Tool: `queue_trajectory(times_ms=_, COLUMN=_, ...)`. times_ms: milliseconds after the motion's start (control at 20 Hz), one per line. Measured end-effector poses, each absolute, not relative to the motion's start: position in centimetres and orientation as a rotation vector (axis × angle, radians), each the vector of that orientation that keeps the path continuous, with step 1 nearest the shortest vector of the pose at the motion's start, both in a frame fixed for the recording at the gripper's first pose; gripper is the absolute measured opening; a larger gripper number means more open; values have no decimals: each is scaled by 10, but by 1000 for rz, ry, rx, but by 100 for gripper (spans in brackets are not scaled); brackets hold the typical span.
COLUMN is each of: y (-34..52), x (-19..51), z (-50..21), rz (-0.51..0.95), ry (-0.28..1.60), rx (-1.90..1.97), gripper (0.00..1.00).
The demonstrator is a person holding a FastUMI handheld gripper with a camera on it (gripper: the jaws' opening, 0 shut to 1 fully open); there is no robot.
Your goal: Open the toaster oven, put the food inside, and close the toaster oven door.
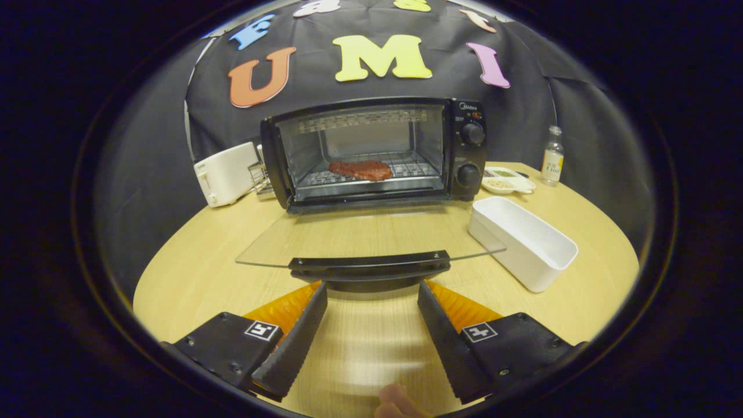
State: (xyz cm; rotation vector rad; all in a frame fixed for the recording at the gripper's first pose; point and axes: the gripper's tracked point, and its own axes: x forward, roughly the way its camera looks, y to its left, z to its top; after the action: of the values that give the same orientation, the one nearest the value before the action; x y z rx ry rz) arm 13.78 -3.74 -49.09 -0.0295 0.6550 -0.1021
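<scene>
Food (360,169) sits inside on the toaster oven (371,151) rack; the dropped door's handle (370,268) runs left-right just beyond the claw (371,302), which is spread wide and grasps nothing.

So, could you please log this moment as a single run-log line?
hand-held gripper: open, empty, just short of door handle | toaster oven: door down flat | food: on rack inside | left: close door

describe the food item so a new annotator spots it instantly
Find the black toaster oven at the table's far side, its glass door folded down flat toward the open gripper. On its wire rack lies the food: a flat reddish-brown slab, the only thing inside.
</scene>
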Motion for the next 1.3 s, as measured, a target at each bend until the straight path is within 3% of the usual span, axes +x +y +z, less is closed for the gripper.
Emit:
queue_trajectory(times_ms=450, y=-32, x=141, z=-491, rz=-84, ry=685, rx=-23, gripper=98)
queue_trajectory(times_ms=1300, y=-26, x=212, z=-410, rz=-130, ry=499, rx=-107, gripper=98)
